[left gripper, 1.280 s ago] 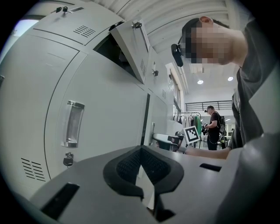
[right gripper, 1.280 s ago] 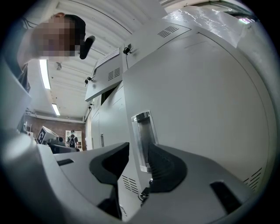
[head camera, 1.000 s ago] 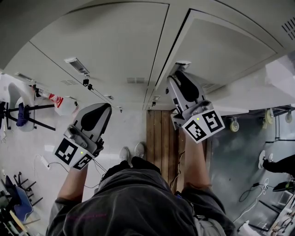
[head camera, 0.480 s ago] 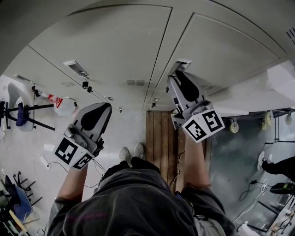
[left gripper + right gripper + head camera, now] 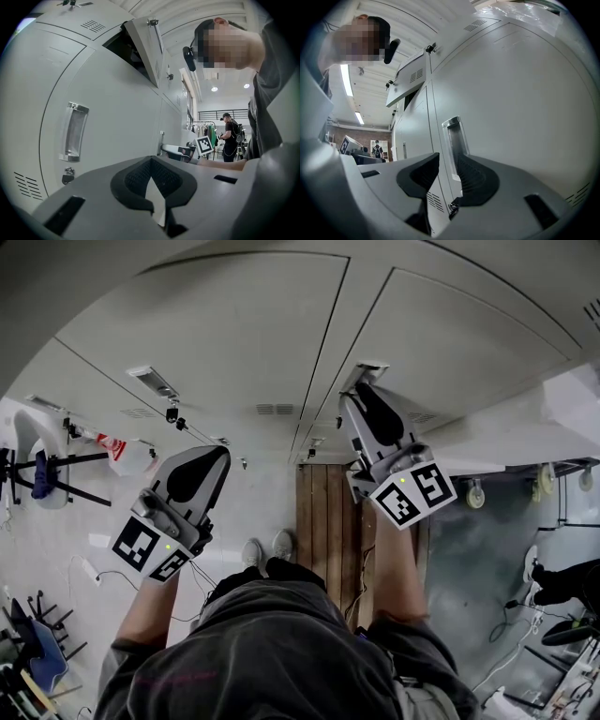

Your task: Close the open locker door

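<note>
Grey locker door [image 5: 450, 343] looks flush from the head view, with the right gripper [image 5: 364, 390] up at its handle [image 5: 372, 368]. Left gripper view: left gripper [image 5: 151, 161] is pressed together, empty, and an upper door [image 5: 145, 47] hangs ajar overhead. Right gripper view: jaws spread, just been closing, handle showing in the gap.

Both forearms reached forward, the left forearm [image 5: 147, 607] and the right forearm [image 5: 398, 563] each holding its gripper level. The left gripper [image 5: 215, 457] had its jaws together, empty. The right gripper [image 5: 362, 393] had jaws apart; they had just been closing slightly, with nothing pressed between them.

Ajar upper locker door [image 5: 145, 49] juts out above.
</note>
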`<state>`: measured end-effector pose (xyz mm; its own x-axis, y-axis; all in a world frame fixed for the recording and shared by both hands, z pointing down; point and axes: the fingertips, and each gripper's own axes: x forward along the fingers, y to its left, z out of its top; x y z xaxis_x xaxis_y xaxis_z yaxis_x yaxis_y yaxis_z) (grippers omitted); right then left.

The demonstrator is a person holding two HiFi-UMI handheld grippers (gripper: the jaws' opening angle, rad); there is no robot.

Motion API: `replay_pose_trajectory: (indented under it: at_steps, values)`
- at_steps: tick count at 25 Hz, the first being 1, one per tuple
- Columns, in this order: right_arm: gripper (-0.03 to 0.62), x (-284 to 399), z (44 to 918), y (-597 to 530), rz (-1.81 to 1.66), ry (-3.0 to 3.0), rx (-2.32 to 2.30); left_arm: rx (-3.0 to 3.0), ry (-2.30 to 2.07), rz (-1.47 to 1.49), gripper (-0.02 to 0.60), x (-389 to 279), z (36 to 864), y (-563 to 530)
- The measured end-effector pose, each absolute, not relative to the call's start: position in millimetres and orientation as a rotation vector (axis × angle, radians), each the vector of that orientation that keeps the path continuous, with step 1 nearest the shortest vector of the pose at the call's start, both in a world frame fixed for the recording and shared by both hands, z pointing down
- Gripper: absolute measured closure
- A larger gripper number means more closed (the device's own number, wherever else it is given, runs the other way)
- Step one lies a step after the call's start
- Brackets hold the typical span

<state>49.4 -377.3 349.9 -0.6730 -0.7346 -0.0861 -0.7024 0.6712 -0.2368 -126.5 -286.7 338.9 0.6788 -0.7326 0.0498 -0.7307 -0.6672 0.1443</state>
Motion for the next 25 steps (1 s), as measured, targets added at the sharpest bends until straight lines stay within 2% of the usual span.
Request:
replay_pose_trajectory:
  at_steps: [15, 25]
  values:
    - [0.462, 45.8, 327.1, -342.1, -0.214, 2.68, -1.239, 2.782, -1.152, -0.062, 0.568, -135.4, 323.1, -259.5]
    - [0.5, 38.4, 293.2, -280.2, -0.142, 2.645, -1.31, 2.863, -1.048, -0.118, 0.568, -138.4, 300.1, -219.6]
